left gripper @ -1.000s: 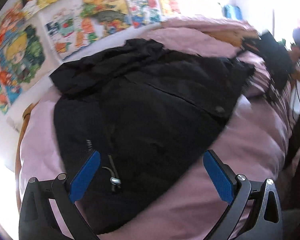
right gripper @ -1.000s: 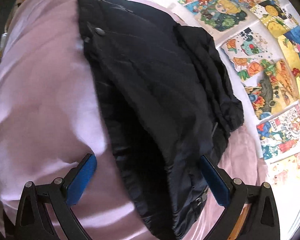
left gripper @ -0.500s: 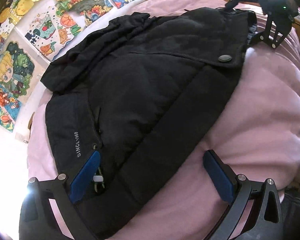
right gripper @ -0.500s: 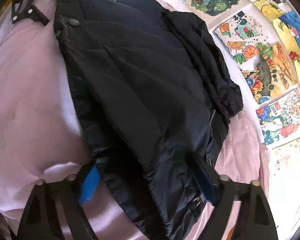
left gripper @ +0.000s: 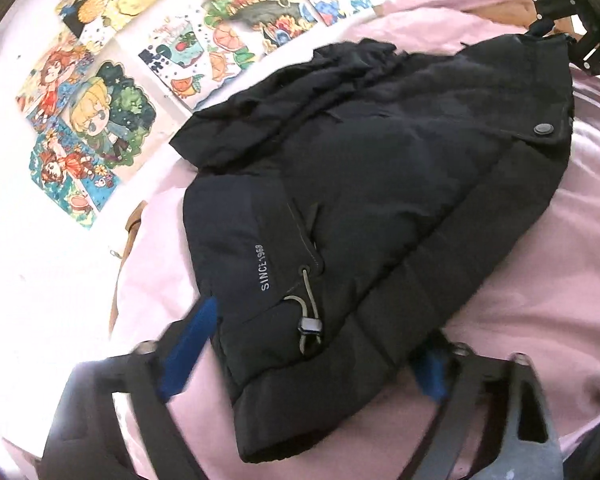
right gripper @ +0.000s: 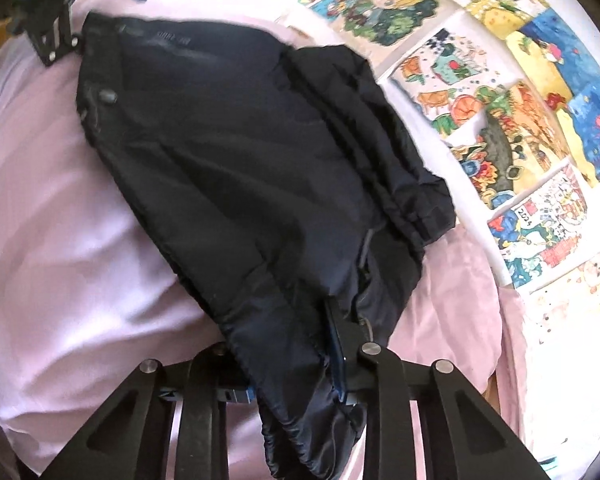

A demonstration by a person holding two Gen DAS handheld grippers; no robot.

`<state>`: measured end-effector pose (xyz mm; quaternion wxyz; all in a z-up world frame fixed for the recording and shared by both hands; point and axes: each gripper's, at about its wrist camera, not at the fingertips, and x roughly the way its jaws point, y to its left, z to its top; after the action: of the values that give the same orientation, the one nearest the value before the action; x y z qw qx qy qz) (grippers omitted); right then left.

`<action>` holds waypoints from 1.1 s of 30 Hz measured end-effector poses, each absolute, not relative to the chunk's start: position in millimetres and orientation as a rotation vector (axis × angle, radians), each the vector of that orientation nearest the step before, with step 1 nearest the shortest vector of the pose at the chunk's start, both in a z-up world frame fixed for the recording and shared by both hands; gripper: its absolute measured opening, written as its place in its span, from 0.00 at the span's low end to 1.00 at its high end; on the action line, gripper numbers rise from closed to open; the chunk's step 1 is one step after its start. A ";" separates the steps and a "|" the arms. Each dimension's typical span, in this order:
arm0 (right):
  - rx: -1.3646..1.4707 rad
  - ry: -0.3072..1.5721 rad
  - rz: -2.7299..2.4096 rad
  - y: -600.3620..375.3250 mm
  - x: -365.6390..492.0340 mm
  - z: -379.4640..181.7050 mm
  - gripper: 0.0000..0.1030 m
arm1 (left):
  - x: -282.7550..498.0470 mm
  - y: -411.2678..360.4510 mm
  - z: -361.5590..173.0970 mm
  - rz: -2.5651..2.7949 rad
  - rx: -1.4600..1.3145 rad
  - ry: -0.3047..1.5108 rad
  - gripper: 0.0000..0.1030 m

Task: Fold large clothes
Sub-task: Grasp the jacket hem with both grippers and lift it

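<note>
The black padded jacket (left gripper: 380,184) lies on the pink bed (left gripper: 540,300). The right tool (right gripper: 296,364), just closing, pinches its hem at 6 o'clock. The left tool (left gripper: 312,356), also closing, straddles the near corner without gripping.

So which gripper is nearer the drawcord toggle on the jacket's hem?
Left. The left gripper straddles the hem with the toggle between its fingers; the right gripper clamps the opposite end of the jacket.
</note>
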<state>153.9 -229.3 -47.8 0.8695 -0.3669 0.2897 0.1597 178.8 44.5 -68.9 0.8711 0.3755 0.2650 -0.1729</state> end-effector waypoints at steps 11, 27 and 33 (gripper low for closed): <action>-0.744 0.581 0.354 -234.1 151.4 -23.7 0.12 | 158.2 27.4 -49.3 -0.439 0.831 0.500 0.12; -0.733 0.641 0.457 -241.9 96.3 18.3 0.08 | 117.6 48.5 38.7 -0.521 0.678 0.411 0.06; -0.615 0.605 0.430 -253.5 97.9 47.2 0.08 | 114.8 43.9 64.1 -0.523 0.590 0.379 0.06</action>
<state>97.9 -253.5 47.2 0.8861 -0.2955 0.2909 0.2070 114.8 43.9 64.1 0.9059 0.2856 0.1837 -0.2530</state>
